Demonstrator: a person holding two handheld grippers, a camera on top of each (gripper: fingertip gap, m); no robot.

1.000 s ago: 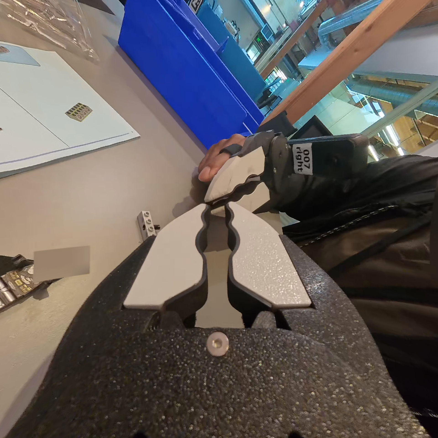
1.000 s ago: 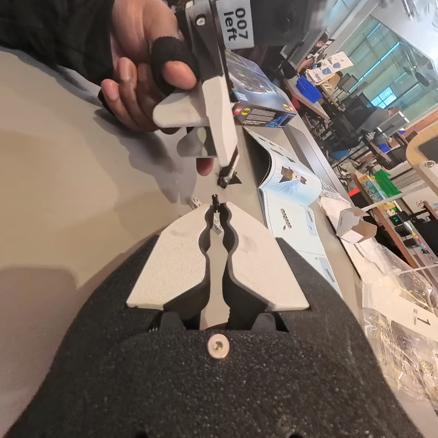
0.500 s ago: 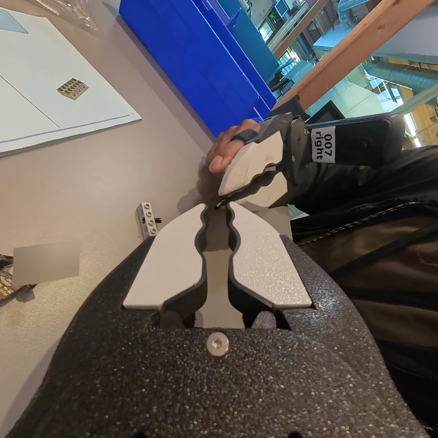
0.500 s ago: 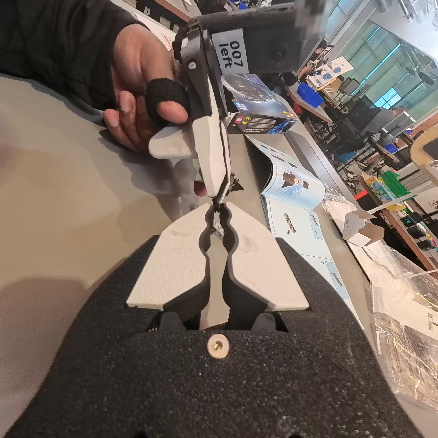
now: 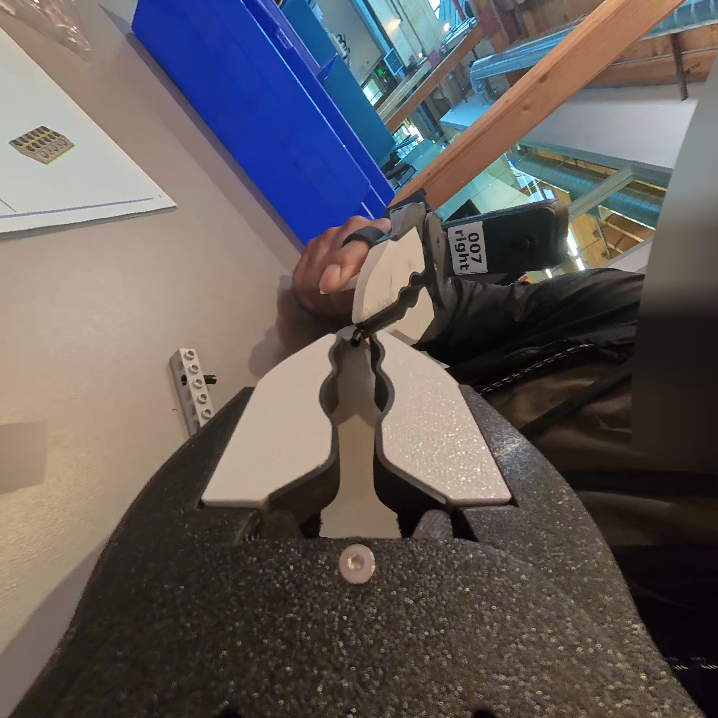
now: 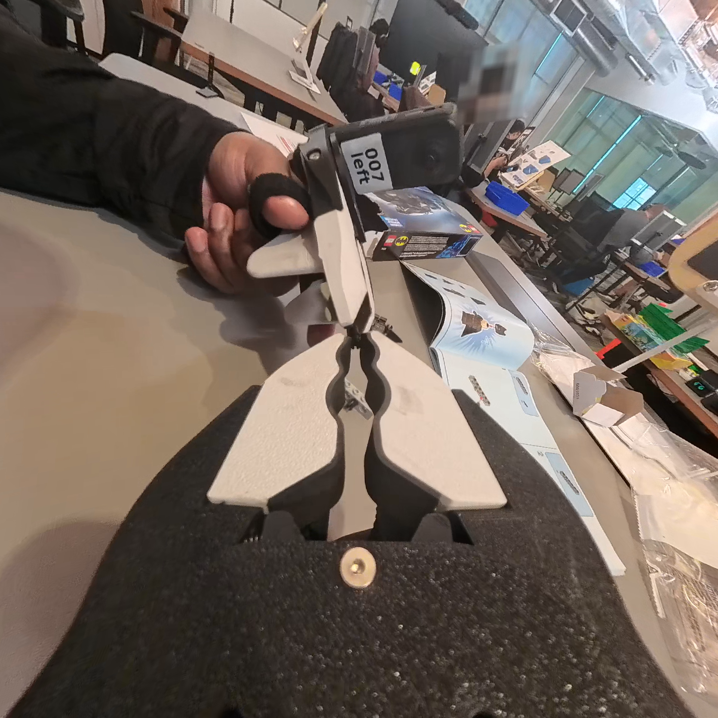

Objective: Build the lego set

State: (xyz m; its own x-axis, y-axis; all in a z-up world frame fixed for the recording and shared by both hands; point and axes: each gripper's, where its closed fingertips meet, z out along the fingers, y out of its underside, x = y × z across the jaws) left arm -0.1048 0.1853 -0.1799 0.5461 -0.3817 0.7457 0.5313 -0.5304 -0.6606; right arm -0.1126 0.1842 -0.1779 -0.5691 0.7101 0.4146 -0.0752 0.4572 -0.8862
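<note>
A black pin (image 5: 356, 338) is clamped in the right gripper (image 6: 355, 342).
It is held between the parted fingertips of the left gripper (image 5: 353, 342), above the table (image 5: 116, 291); a grey beam (image 5: 192, 388) lies nearby.

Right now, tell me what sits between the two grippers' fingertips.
A small black pin, gripped at the tips of the right gripper, pokes into the mouth of the left gripper. The left wrist view shows it.
</note>
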